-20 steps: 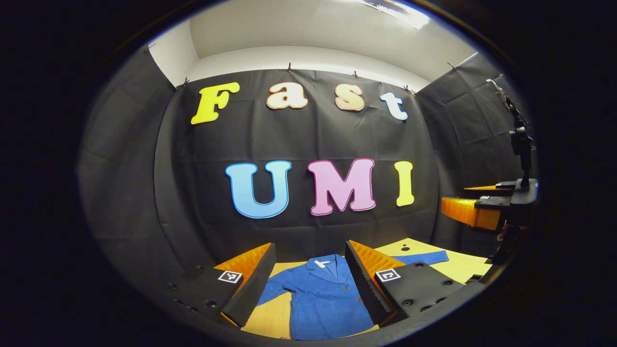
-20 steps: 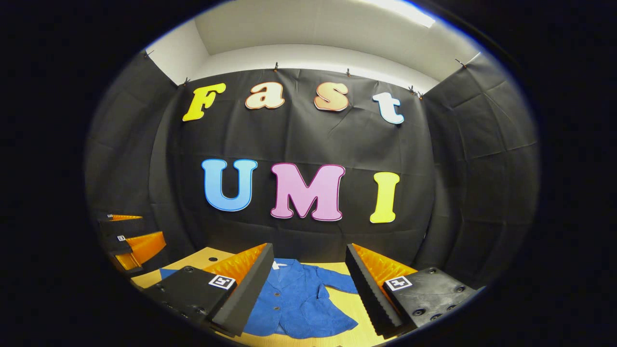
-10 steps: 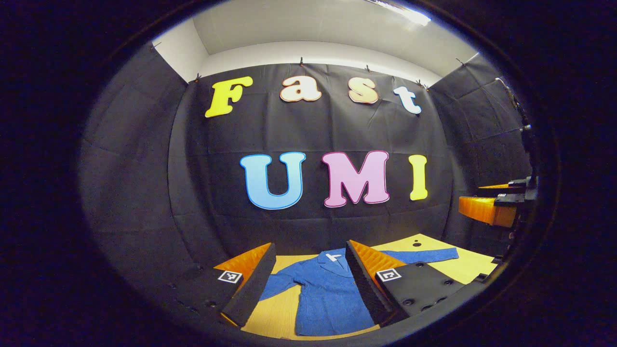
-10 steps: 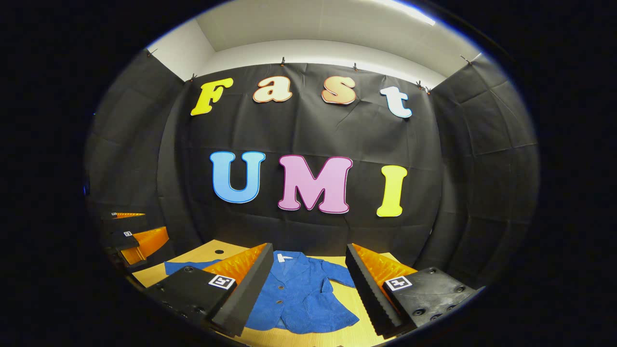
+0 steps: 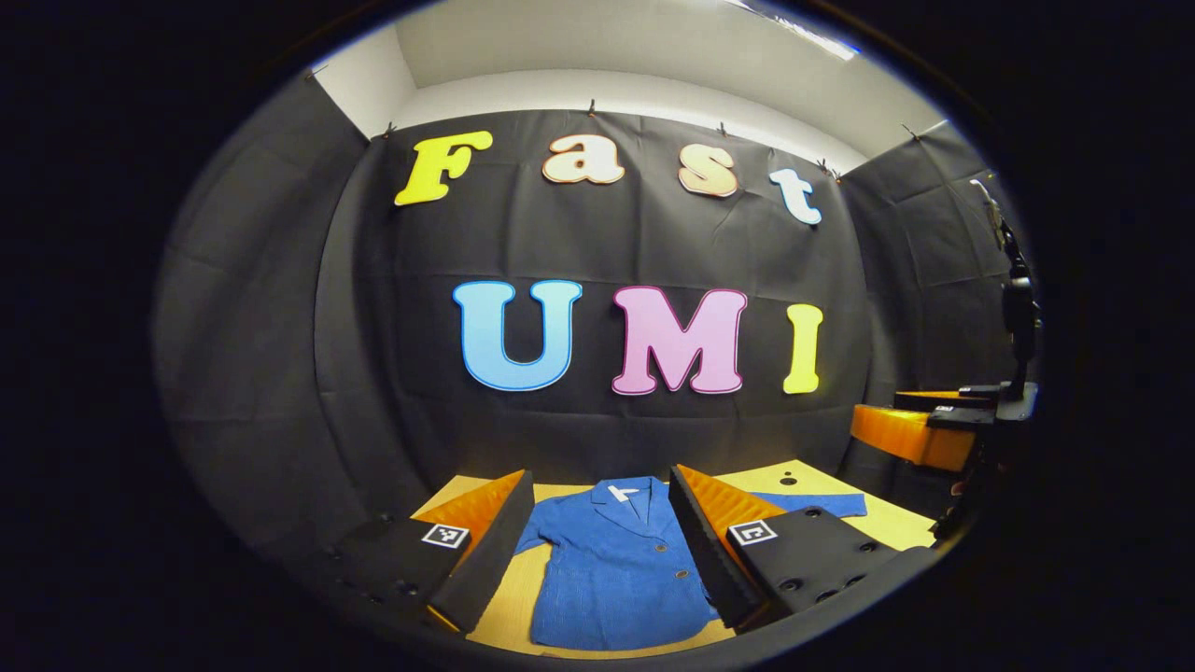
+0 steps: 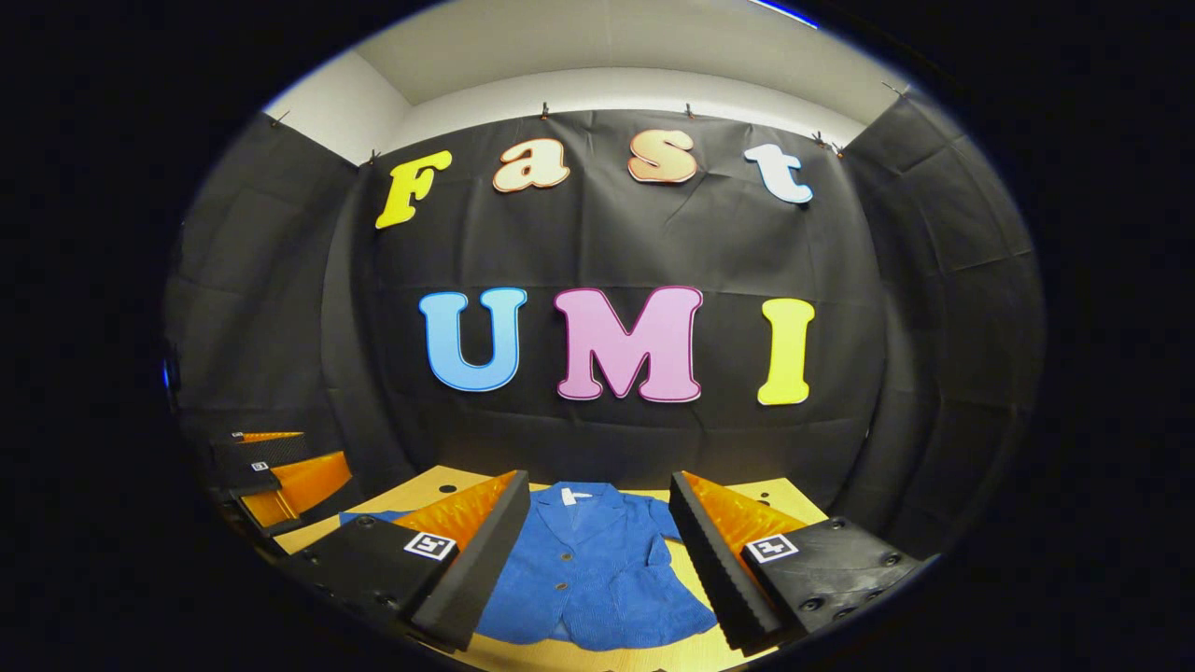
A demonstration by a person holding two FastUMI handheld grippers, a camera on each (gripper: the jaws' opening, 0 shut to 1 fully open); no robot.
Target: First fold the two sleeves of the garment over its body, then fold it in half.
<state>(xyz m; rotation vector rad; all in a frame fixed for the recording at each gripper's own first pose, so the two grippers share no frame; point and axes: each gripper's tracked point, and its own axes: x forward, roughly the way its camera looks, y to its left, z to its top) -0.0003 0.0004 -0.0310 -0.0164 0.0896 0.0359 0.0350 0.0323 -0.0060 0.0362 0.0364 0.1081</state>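
Blue jacket (image 5: 611,569) flat on wooden table (image 5: 527,607), black-cloth booth.

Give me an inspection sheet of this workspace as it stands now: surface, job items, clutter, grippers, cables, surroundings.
Surface: wooden table, light-coloured, with small dark holes near its far edge.
Job's things: blue jacket lies flat, front up, collar toward the far wall; one sleeve stretches out sideways on the table, so folding has not begun. The other sleeve lies close against the body in the right gripper view.
Clutter: nothing seen.
Grippers: left gripper open, held above the jacket, not touching it; right gripper open, likewise above the jacket and holding nothing.
Cables: nothing seen.
Surroundings: black cloth wall behind and at the sides, white ceiling above.
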